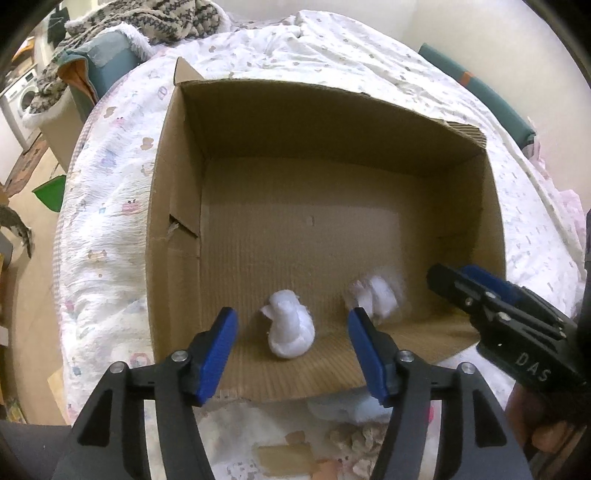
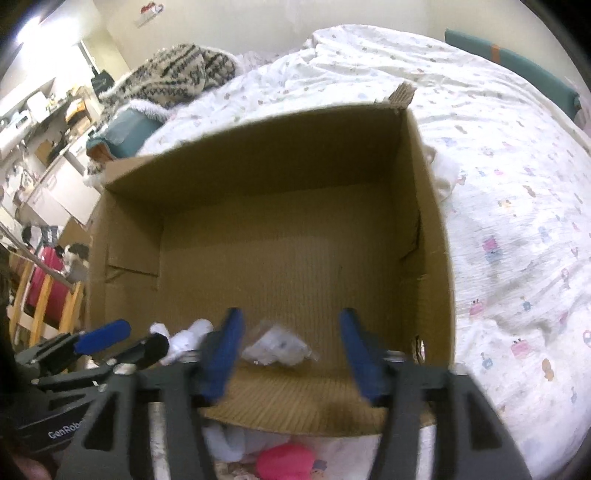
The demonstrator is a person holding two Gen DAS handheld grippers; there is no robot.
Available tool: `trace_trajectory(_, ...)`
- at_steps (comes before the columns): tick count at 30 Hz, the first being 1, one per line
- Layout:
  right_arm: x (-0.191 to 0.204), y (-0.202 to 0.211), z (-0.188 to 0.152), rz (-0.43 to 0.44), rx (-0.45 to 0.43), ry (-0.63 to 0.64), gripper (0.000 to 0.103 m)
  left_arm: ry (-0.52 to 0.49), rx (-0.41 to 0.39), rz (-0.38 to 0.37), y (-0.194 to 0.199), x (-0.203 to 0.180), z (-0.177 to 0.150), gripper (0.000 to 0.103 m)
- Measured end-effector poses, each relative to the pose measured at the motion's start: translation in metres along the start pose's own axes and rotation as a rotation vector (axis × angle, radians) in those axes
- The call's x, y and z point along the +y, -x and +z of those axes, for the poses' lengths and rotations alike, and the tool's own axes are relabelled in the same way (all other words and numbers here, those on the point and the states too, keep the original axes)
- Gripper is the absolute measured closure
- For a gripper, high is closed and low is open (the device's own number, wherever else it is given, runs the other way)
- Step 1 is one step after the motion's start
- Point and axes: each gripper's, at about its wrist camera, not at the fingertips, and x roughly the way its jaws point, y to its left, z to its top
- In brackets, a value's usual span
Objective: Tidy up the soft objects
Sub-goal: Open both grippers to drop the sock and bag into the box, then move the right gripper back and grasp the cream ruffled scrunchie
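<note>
An open cardboard box [image 1: 173, 206] stands on the bed; it also shows in the right wrist view [image 2: 432, 236]. A white rolled soft bundle [image 1: 290, 330] lies on the box floor near the front wall, between the fingers of my open, empty left gripper [image 1: 291, 332]. A second white soft item [image 1: 373, 295] lies to its right, blurred; in the right wrist view it [image 2: 277, 347] sits between the fingers of my open, empty right gripper [image 2: 290, 341]. The right gripper [image 1: 480, 295] also shows over the box's right side. The first bundle [image 2: 188, 338] is partly hidden behind the left gripper [image 2: 122, 339].
The bed's patterned white quilt [image 1: 103, 221] surrounds the box. A pink soft object [image 2: 286, 461] and a pale blue one [image 2: 225, 441] lie in front of the box. A patterned knit blanket [image 1: 155, 22] lies at the back left. Furniture stands beyond the bed's left edge.
</note>
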Motion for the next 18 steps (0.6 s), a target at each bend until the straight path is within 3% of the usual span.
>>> trace_trajectory(9, 0.005, 0.043, -0.015, -0.034, -0.046, 0.015, 0.038, 0.006, -0.029, -0.067, 0.04, 0.009, -0.015, 0.043)
trace_trajectory(18, 0.006, 0.061, -0.051, -0.051, -0.002, -0.006, 0.038, -0.032, -0.076, -0.006, 0.072, 0.015, -0.053, 0.036)
